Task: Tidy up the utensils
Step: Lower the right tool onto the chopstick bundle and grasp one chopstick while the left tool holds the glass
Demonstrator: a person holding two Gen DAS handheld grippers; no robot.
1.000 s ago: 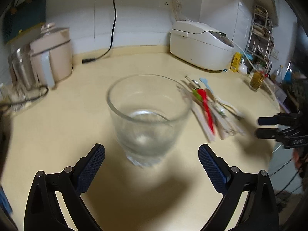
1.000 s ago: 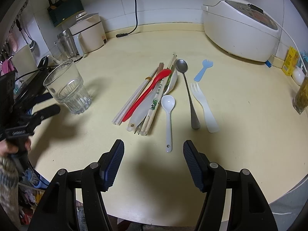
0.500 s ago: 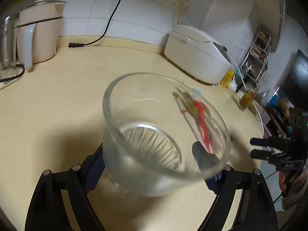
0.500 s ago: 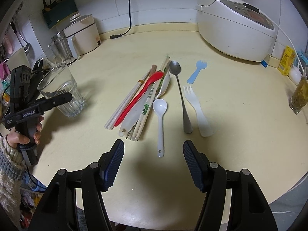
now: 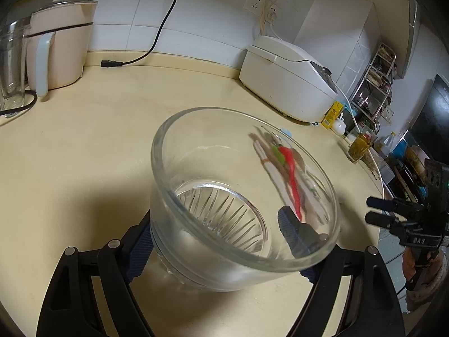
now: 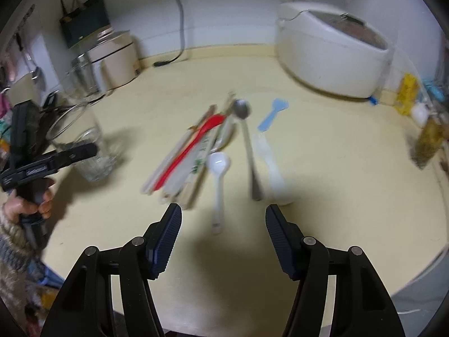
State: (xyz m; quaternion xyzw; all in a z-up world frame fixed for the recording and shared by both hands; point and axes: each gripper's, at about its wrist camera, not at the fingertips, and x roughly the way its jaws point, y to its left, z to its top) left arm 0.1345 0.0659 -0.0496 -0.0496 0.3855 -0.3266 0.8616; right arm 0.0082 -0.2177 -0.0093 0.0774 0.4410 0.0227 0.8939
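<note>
A clear glass tumbler [image 5: 224, 196] fills the left wrist view, empty and tilted. My left gripper [image 5: 216, 236] has its jaws closing on it, and its blue pads [image 5: 289, 227] press on the lower sides. In the right wrist view the same glass [image 6: 92, 157] stands at the far left, with the left gripper [image 6: 73, 153] around it. A pile of chopsticks [image 6: 171, 163], a red spoon [image 6: 193, 140], a white spoon [image 6: 219, 165], a metal spoon [image 6: 247, 137], a white fork [image 6: 270, 165] and a small blue fork [image 6: 272, 113] lies mid-counter. My right gripper [image 6: 223, 216] hangs open just short of the white spoon's handle.
A white rice cooker [image 6: 331, 59] stands at the back right. A beige kettle [image 5: 56, 45] and a glass jug [image 5: 11, 64] are at the back left. A loose power cord [image 5: 123, 61] lies by the wall. A jar [image 6: 429, 140] sits near the counter's right edge.
My left gripper has moved up to the glass and shut on its sides, and the glass now looks tilted. The right wrist view has drifted closer to the utensils and is blurred.
</note>
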